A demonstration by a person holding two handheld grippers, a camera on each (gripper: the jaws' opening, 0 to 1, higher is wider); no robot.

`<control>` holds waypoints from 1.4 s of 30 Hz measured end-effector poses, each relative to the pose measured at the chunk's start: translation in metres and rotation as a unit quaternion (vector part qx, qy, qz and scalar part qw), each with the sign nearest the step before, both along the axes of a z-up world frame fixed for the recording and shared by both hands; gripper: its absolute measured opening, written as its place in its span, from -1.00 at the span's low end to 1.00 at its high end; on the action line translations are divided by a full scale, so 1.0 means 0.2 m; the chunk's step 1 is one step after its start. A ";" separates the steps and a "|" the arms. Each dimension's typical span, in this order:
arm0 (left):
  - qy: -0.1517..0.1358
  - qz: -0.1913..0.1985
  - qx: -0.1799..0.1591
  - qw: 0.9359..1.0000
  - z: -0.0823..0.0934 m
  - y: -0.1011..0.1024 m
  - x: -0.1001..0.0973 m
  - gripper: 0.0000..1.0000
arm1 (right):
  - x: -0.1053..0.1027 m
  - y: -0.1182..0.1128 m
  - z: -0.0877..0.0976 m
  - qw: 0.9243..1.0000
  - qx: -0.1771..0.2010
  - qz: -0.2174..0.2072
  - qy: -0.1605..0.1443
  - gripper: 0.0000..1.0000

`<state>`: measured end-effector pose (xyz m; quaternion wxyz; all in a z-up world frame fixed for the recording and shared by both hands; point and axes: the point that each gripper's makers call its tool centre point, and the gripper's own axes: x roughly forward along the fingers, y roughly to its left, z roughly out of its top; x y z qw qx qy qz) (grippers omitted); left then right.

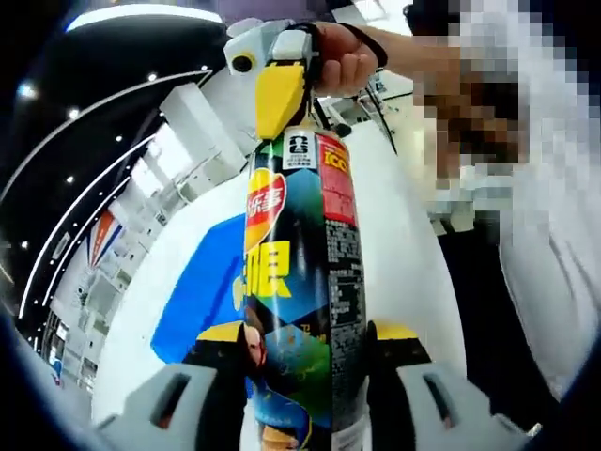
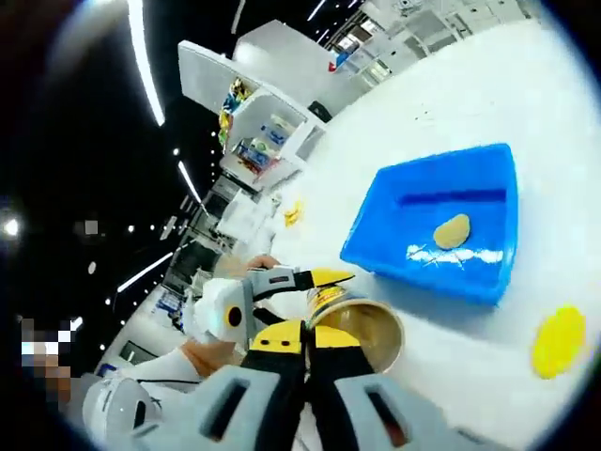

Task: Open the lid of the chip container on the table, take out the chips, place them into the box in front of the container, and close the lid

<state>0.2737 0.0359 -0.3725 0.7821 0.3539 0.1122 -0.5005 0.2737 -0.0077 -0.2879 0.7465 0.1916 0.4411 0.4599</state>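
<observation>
- Left gripper [image 1: 302,362] jaws clamp the open chip can [image 1: 300,282] above the table [image 2: 470,94].
- Right gripper [image 2: 308,362] jaws pinched shut, holding nothing, beside its mouth.
- 1 chip [image 2: 452,231] lies in the blue box [image 2: 413,254]; the lid [image 2: 558,340] sits apart.
- Tilting the can risks spilling chips.

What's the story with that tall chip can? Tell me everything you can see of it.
The chip can is a tall cardboard-looking tube printed in dark green, blue and red with yellow lettering and a text panel down one side. The left gripper clamps its body between yellow-tipped jaws. The right gripper is at its far end. In the right gripper view its mouth is open, lid off, gold rim showing, above the white table near the blue box. Whether chips remain inside is unclear.
</observation>
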 end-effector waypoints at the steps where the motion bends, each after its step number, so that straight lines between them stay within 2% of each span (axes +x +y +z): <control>1: 0.000 0.002 -0.006 1.000 0.01 -0.01 0.00 0.01 | 0.01 -0.01 0.01 1.000 -0.016 0.002 -0.007 -0.98; 2: 0.002 0.006 -0.013 1.000 0.01 -0.03 0.00 0.01 | 0.02 -0.03 0.02 0.999 -0.039 0.005 -0.015 -0.98; 5: -0.001 0.020 -0.041 0.999 0.03 -0.09 0.02 0.01 | 0.04 -0.05 0.06 0.997 -0.077 0.012 -0.028 -0.98; 10: -0.018 0.037 -0.084 0.996 0.08 -0.16 0.04 0.01 | 0.04 -0.07 0.12 0.992 -0.119 0.015 -0.036 -0.98; 12: -0.023 0.047 -0.109 0.993 0.09 -0.19 0.04 0.01 | 0.04 -0.10 0.13 0.988 -0.145 0.018 -0.043 -0.98; 16: -0.014 0.057 -0.166 0.984 0.12 -0.25 0.03 0.01 | 0.04 -0.10 0.17 0.981 -0.183 0.030 -0.057 -0.97; 19: -0.010 0.067 -0.201 0.977 0.12 -0.28 0.03 0.01 | 0.02 -0.08 0.19 0.972 -0.219 0.048 -0.076 -0.97; 22: -0.006 0.074 -0.230 0.970 0.13 -0.31 0.03 0.01 | 0.00 -0.04 0.21 0.967 -0.234 0.057 -0.081 -0.97; 23: 0.002 0.078 -0.249 0.965 0.14 -0.32 0.03 0.01 | 0.00 -0.03 0.21 0.964 -0.242 0.062 -0.085 -0.97; 26: 0.015 0.079 -0.279 0.957 0.13 -0.35 0.02 0.01 | -0.01 -0.01 0.21 0.960 -0.256 0.070 -0.089 -0.97; 28: 0.018 0.080 -0.288 0.954 0.12 -0.36 0.02 0.01 | -0.01 0.01 0.20 0.958 -0.262 0.076 -0.090 -0.97; 31: 0.026 0.083 -0.304 0.949 0.09 -0.36 0.02 0.00 | -0.02 0.04 0.16 0.955 -0.268 0.086 -0.092 -0.96; 32: 0.040 0.083 -0.312 0.946 0.07 -0.36 0.01 0.00 | -0.02 0.05 0.14 0.955 -0.269 0.089 -0.091 -0.96; 33: 0.039 0.086 -0.328 0.940 0.08 -0.36 0.01 0.00 | -0.02 0.07 0.14 0.957 -0.261 0.090 -0.085 -0.96; 40: 0.041 0.088 -0.356 0.929 0.08 -0.33 0.01 0.00 | -0.04 0.15 0.13 0.954 -0.262 0.110 -0.095 -0.94; 42: 0.044 0.090 -0.358 0.928 0.08 -0.33 0.01 0.00 | -0.04 0.17 0.12 0.953 -0.262 0.114 -0.097 -0.93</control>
